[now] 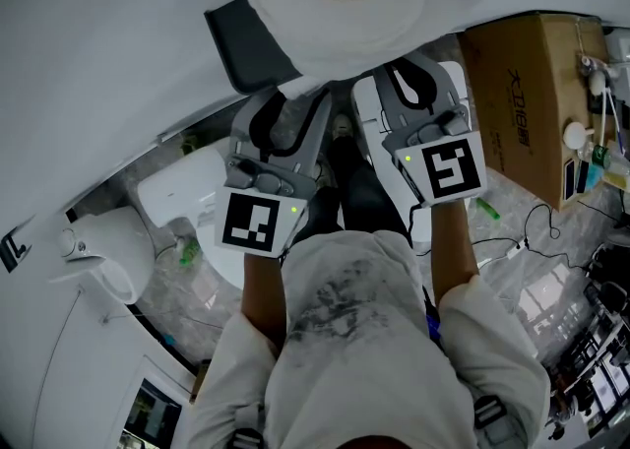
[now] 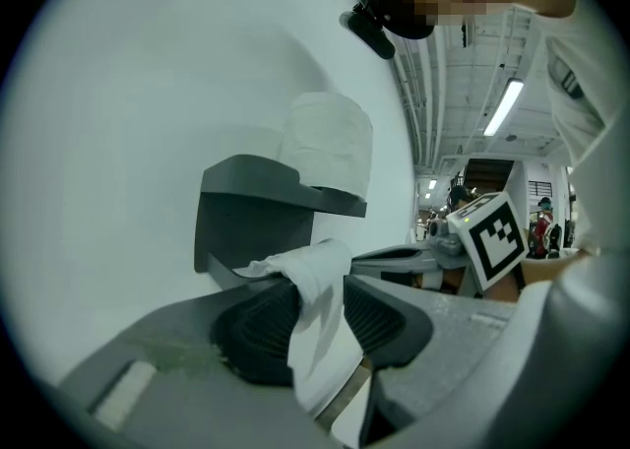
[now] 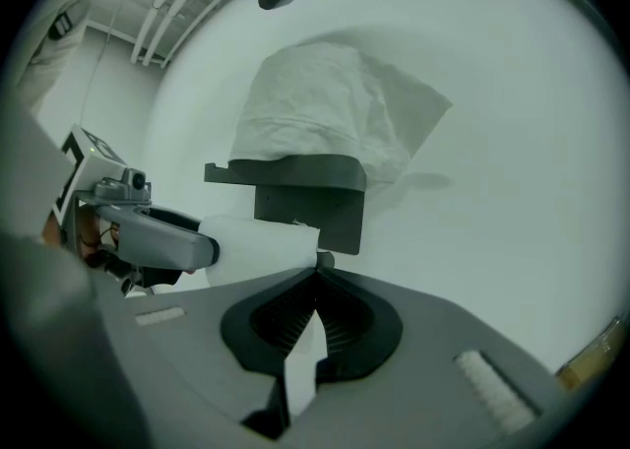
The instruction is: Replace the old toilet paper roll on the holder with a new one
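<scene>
Behind everything, a plain white wall (image 1: 118, 63), filling the upper left of the head view and the background of both gripper views. At the bottom of the head view, the person (image 1: 345, 339) in a pale, stained top, forearms reaching up to the two grippers. To the right, a brown cardboard box (image 1: 527, 107) with printing on its side, standing on a cluttered floor (image 1: 551, 270) strewn with thin cables (image 1: 536, 230).

High on the wall, a full white toilet paper roll (image 1: 340, 4) (image 2: 328, 152) (image 3: 315, 112), standing on end with its core hole upward, resting on the flat top of the holder (image 1: 246, 43) (image 2: 256, 221) (image 3: 305, 191). Loose outer sheet of the roll sticking out to one side, seen from the right gripper view. Holder dark grey, fixed flat to the wall, shelf on top, boxy body beneath.

Just under that shelf, side by side and pointing at the wall: left claw (image 1: 292, 102) (image 2: 320, 289) and right claw (image 1: 409, 71) (image 3: 315, 285), each with a square-patterned marker cube (image 1: 258, 221) at the rear. Left claw pinched narrow on a strip of white tissue (image 2: 315, 270) (image 3: 261, 250), the paper bunched between the ribbed pads and hanging below them. Right claw clamped tight on the other end of the same strip, a thin flap trailing out beneath. Strip spanning the short gap between the two claws, close below the holder; whether it touches the holder, impossible to tell.
</scene>
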{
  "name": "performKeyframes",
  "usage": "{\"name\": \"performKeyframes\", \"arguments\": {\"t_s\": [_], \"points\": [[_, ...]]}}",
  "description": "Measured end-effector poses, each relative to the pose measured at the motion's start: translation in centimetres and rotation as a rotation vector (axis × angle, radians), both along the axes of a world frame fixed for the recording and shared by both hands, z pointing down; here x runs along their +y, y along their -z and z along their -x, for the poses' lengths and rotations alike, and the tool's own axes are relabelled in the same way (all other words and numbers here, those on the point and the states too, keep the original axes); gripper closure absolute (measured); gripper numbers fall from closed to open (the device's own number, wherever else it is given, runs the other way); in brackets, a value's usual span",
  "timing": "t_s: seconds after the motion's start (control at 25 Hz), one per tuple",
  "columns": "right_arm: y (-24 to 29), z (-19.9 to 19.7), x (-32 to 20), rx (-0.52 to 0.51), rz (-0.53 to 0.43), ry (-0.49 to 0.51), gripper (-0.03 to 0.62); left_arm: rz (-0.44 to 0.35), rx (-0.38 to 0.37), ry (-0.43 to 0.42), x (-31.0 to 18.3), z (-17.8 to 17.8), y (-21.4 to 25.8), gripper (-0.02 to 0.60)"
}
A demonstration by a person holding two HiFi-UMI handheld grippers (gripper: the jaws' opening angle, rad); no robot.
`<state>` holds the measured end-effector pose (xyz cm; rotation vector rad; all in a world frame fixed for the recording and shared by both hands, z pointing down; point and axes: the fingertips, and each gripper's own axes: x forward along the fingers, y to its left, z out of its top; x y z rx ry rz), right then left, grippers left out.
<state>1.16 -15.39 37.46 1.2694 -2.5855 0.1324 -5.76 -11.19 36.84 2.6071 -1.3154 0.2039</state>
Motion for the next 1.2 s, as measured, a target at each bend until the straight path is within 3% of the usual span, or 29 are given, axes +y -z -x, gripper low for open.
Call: {"name": "performKeyframes", "arguments": {"t_s": [0.2, 0.28, 0.56, 1.2], "points": [[-0.1, -0.2, 0.0, -0.001, 0.001, -0.003, 0.592, 0.005, 0.01, 0.026, -0.3, 0.3, -0.1, 0.451], [-0.2, -0.4, 0.1, 0.0, 0.001, -0.004, 0.592, 0.011, 0.013, 0.03, -0.4, 0.4, -0.3, 0.491], [-0.1, 0.3, 0.9, 0.019, -0.002, 0.027, 0.592, -0.005, 0.03, -0.032, -0.1, -0.5, 0.4, 0.528], [0.2, -1.8, 1.6, 0.014, 0.003, -0.008, 0.592, -0.004, 0.045, -0.076, -0.6, -2.3, 0.9, 0.543]]}}
